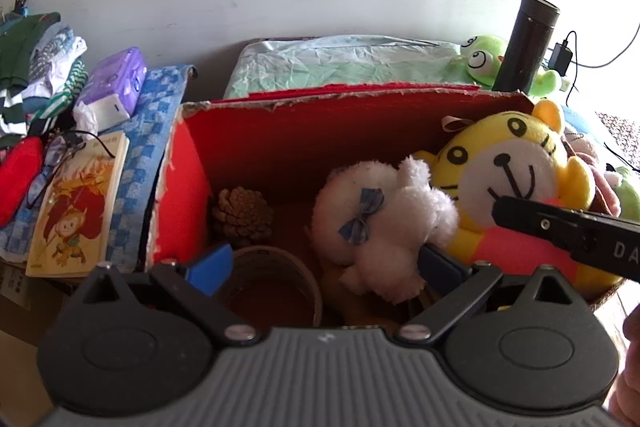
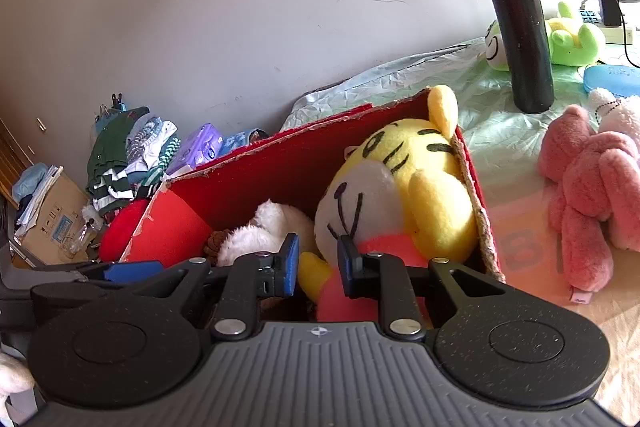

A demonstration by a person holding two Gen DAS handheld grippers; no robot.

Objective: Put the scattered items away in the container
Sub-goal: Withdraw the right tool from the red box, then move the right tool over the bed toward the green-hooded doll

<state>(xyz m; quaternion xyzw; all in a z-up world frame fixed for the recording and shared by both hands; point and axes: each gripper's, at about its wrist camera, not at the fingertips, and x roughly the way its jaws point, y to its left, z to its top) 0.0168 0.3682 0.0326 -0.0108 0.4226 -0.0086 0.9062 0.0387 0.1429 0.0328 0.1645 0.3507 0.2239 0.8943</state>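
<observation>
A red cardboard box (image 1: pixel 280 147) holds a white fluffy plush (image 1: pixel 380 223), a yellow tiger plush (image 1: pixel 508 163), a pine cone (image 1: pixel 242 211) and a brown ring-shaped tub (image 1: pixel 276 287). My left gripper (image 1: pixel 324 265) hangs over the box's near side. It is open wide, its blue pads stand either side of the white plush and do not press it. In the right wrist view my right gripper (image 2: pixel 319 263) is nearly closed over the box (image 2: pixel 260 183), with the yellow paw of the tiger (image 2: pixel 404 179) pinched between its pads. One black finger of it crosses the tiger's chest in the left wrist view.
A black flask (image 2: pixel 520 27), a green frog plush (image 2: pixel 576 35) and a pink plush (image 2: pixel 588 187) lie on the bed right of the box. Left of the box are a book (image 1: pixel 76 203), a purple tissue pack (image 1: pixel 116 79) and piled clothes (image 1: pixel 36 59).
</observation>
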